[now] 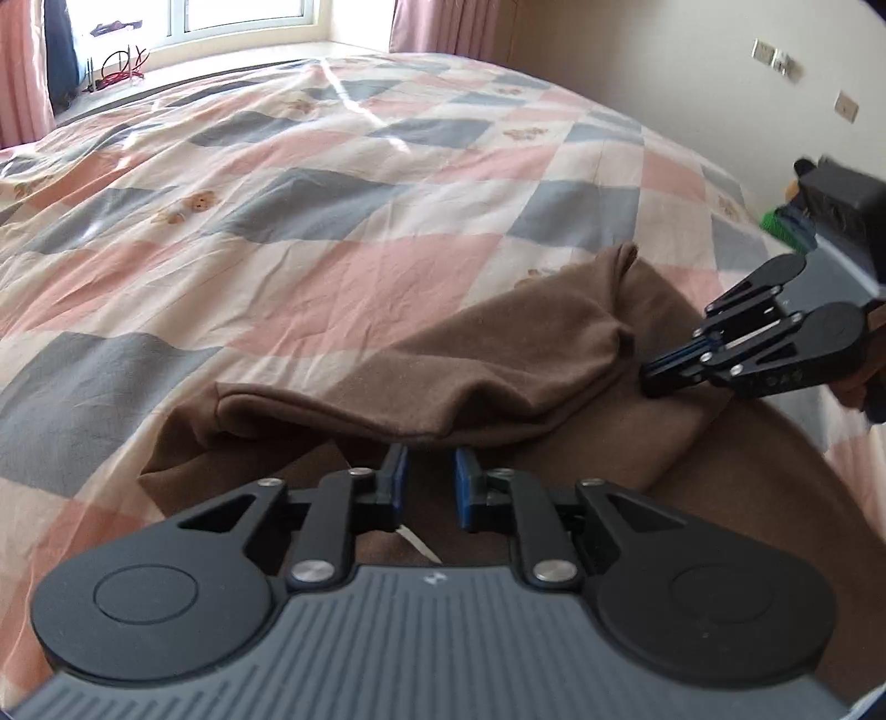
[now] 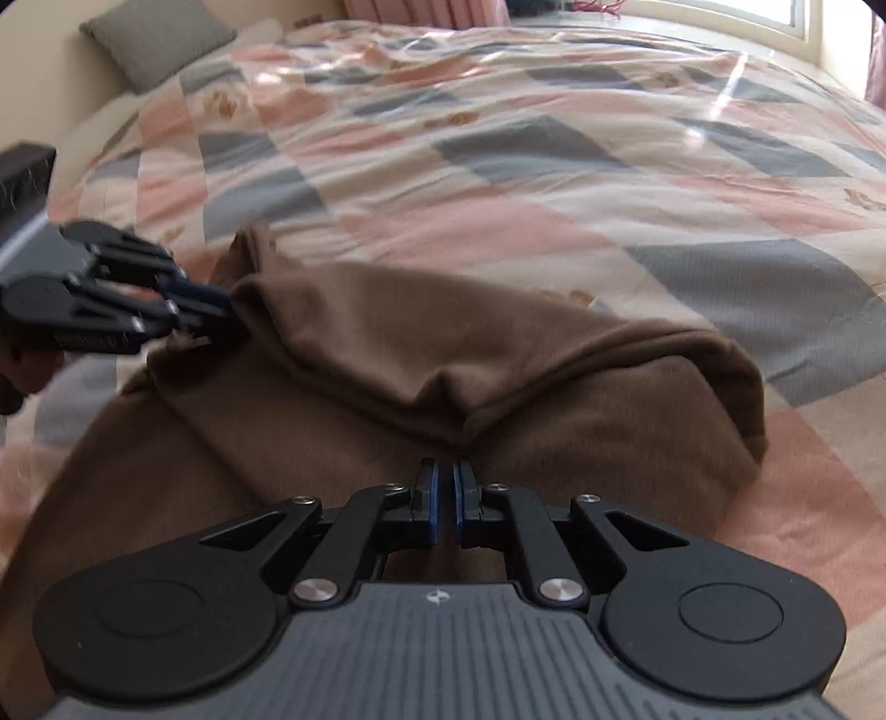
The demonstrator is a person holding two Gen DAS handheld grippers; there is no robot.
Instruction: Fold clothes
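Observation:
A brown garment (image 1: 498,354) lies on the checked quilt (image 1: 332,194), with one part folded over onto the rest. My left gripper (image 1: 431,465) is open by a narrow gap, and the fold's hem hangs just past its fingertips. In the right wrist view the left gripper (image 2: 219,310) meets the garment's (image 2: 387,343) left corner. My right gripper (image 2: 446,471) is nearly closed, and a crease of the fold runs down into its tips. From the left wrist view the right gripper (image 1: 650,382) presses against the fold's right corner.
The pink, grey and cream quilt (image 2: 554,166) covers the whole bed. A grey pillow (image 2: 155,39) leans at the headboard. A window sill with red cables (image 1: 124,63) lies beyond the bed. Wall sockets (image 1: 775,58) and a green object (image 1: 775,219) are at the right.

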